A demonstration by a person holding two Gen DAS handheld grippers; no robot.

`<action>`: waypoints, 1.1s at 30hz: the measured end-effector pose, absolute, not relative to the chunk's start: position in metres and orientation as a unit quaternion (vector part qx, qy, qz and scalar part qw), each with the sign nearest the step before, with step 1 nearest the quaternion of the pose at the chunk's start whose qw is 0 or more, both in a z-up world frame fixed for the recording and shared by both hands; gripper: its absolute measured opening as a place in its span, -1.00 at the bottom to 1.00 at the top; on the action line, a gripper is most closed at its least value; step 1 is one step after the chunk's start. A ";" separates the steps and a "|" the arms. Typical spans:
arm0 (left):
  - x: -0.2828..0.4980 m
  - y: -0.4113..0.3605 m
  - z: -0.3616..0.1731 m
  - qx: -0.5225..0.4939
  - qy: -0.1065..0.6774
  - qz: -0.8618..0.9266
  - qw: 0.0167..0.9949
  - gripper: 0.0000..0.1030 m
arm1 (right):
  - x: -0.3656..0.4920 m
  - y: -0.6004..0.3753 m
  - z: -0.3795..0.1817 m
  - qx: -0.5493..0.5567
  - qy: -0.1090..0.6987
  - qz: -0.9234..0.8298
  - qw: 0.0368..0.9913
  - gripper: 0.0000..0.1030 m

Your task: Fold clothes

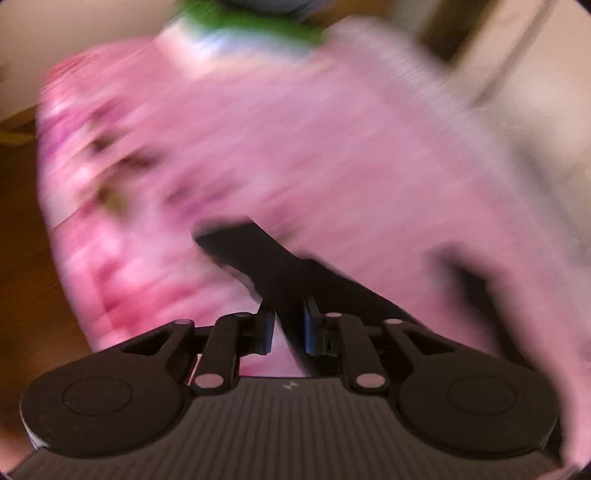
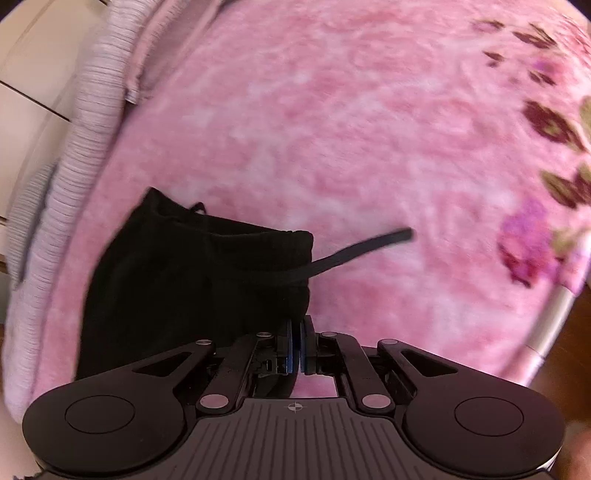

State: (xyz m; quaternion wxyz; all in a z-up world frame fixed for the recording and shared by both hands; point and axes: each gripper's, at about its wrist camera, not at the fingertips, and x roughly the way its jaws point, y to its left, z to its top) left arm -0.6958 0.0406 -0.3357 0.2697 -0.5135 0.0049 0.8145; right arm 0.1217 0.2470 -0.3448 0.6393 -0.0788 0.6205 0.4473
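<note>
A black garment (image 2: 192, 273) with a drawstring (image 2: 365, 245) hangs over a pink floral blanket (image 2: 332, 129). My right gripper (image 2: 295, 345) is shut on the garment's edge, blue pads pressed together. In the blurred left wrist view, my left gripper (image 1: 288, 328) is shut on a strip of the black garment (image 1: 258, 258) that runs up from between the blue pads, with the pink blanket (image 1: 295, 147) behind it.
A pale ribbed knit cloth (image 2: 85, 147) lies along the blanket's left edge. Cream panels (image 2: 33, 74) stand at the far left. A brown wooden floor (image 1: 22, 258) shows at the left, and green and white items (image 1: 229, 18) at the top.
</note>
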 end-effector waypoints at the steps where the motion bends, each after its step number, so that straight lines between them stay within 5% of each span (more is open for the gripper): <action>1: -0.699 0.037 -0.351 -0.531 0.025 0.813 0.237 -0.74 | 0.123 0.247 -0.349 -0.089 0.631 0.440 0.633 -0.92; 6: -0.688 0.027 -0.351 -0.495 0.087 0.847 0.174 -0.61 | 0.123 0.252 -0.341 -0.203 0.592 0.407 0.666 -0.31; 10: -0.679 0.025 -0.328 -0.461 0.116 0.867 0.150 -0.61 | 0.125 0.252 -0.329 -0.203 0.565 0.430 0.674 -0.29; 20: -0.580 0.111 -0.315 -0.472 0.145 0.790 0.364 -0.58 | 0.052 0.303 -0.321 -0.294 0.462 0.564 0.617 -0.28; 27: -0.581 0.160 -0.334 -0.492 0.128 0.756 0.413 -0.49 | -0.004 0.349 -0.321 -0.318 0.432 0.627 0.565 -0.28; 33: -0.616 0.203 -0.351 -0.483 0.163 0.736 0.445 -0.48 | -0.119 0.347 -0.332 -0.437 0.274 0.700 0.495 -0.28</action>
